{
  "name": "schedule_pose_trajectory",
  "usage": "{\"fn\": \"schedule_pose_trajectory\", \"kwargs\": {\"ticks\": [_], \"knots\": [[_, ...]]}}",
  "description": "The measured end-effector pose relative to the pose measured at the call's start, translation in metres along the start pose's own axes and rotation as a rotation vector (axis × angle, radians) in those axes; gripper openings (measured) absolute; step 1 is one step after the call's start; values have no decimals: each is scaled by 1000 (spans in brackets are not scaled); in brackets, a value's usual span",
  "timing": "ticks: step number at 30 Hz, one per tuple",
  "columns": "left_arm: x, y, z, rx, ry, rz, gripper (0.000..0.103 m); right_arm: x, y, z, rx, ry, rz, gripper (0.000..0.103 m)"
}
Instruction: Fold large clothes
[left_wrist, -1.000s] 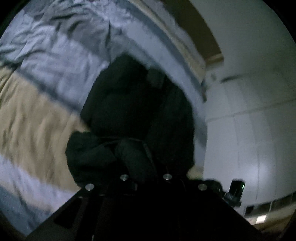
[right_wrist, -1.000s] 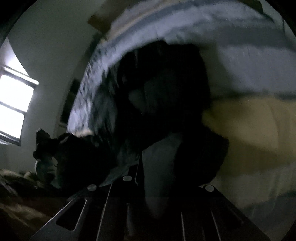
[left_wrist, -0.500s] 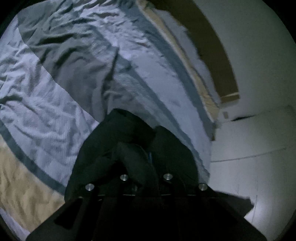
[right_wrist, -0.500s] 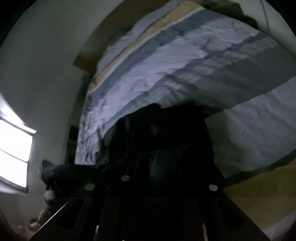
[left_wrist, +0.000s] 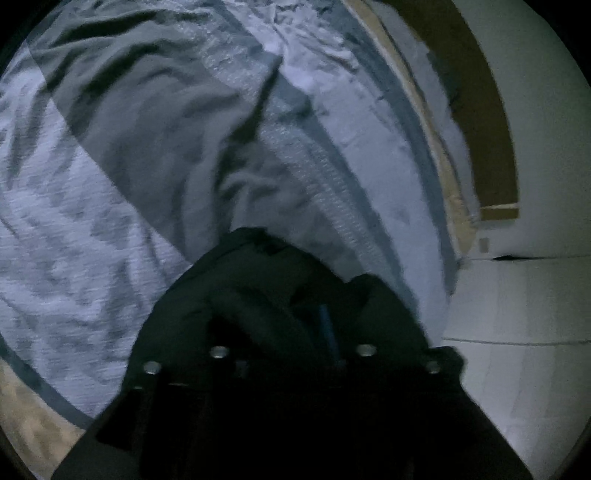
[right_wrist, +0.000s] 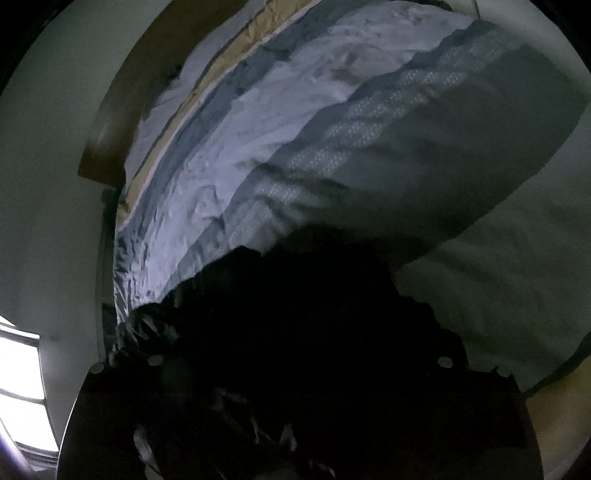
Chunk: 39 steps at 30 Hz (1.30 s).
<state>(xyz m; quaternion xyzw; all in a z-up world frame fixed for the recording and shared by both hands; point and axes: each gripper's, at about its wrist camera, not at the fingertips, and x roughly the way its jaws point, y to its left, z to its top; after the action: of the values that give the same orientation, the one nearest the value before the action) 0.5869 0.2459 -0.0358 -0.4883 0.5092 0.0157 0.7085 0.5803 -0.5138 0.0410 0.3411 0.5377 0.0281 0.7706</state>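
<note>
Left gripper (left_wrist: 295, 332): clamped on bunched dark garment (left_wrist: 258, 288), cloth heaped over the fingers at 6 o'clock of the left wrist view.
Right gripper (right_wrist: 295, 369): buried in the same black cloth (right_wrist: 314, 314); jaws lost in shadow, so cannot tell whether together or apart.
Garment: raised off the bed, filling the lower half of both views.
Bedspread (left_wrist: 110, 221): striped grey, white and tan, rumpled, spreading from 9 to 1 o'clock.
Headboard (left_wrist: 491, 129): brown, at 2 o'clock, against a pale wall (left_wrist: 546, 295).
Change: more bedspread showing than a second ago, garment lower in frame.
Meaning: likely carrying the cloth out over the bed, ready to spread before folding.
</note>
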Motion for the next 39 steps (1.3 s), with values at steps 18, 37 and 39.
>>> {"fn": "schedule_pose_trajectory", "kwargs": {"ticks": [18, 37, 39], "knots": [[-99, -28, 8, 62, -136, -78, 48, -53, 84, -25, -433, -141, -178, 94], [-45, -91, -189, 687, -5, 183, 49, -30, 124, -168, -629, -90, -38, 95], [-26, -104, -210, 783, 5, 204, 49, -20, 122, -172, -624, -77, -31, 95]]}}
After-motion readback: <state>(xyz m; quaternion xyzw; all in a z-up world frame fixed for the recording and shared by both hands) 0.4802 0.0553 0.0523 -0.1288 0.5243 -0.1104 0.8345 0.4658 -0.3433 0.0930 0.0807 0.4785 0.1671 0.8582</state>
